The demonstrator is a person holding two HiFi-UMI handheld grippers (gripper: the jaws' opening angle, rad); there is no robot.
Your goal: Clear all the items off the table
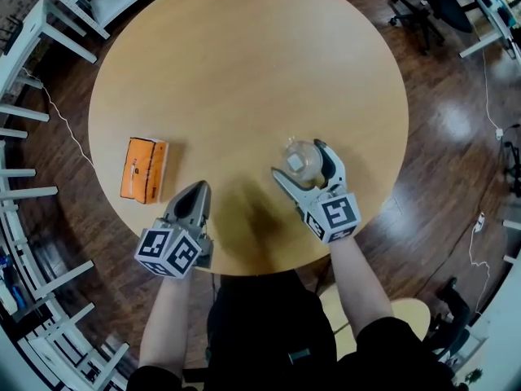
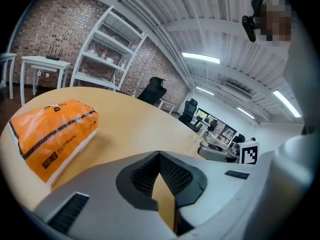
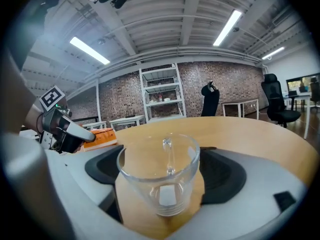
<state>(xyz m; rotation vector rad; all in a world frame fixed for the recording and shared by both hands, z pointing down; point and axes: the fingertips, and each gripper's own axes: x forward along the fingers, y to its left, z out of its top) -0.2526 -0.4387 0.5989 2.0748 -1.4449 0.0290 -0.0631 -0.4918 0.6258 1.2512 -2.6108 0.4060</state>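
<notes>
round wooden counter (image 1: pixel 244 72) over a dark glossy floor (image 1: pixel 456 137). my left fingers (image 1: pixel 194 200) are clenched together on nothing, near the counter's 7 o'clock edge. an orange packet (image 1: pixel 144 169) lies flat at 8 o'clock, just beside them. my right fingers (image 1: pixel 332 168) are released and spread wide at 5 o'clock, with a clear glass cup (image 1: pixel 299 158) standing upright between them.

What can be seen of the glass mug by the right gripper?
The glass mug is clear, looks empty and stands upright on the round wooden table, toward the person's side. Its wide rim narrows to a thick base, and the handle faces away from the right gripper. That gripper's open jaws flank it, close to its walls, with no squeeze evident. Nothing else touches it.
</notes>
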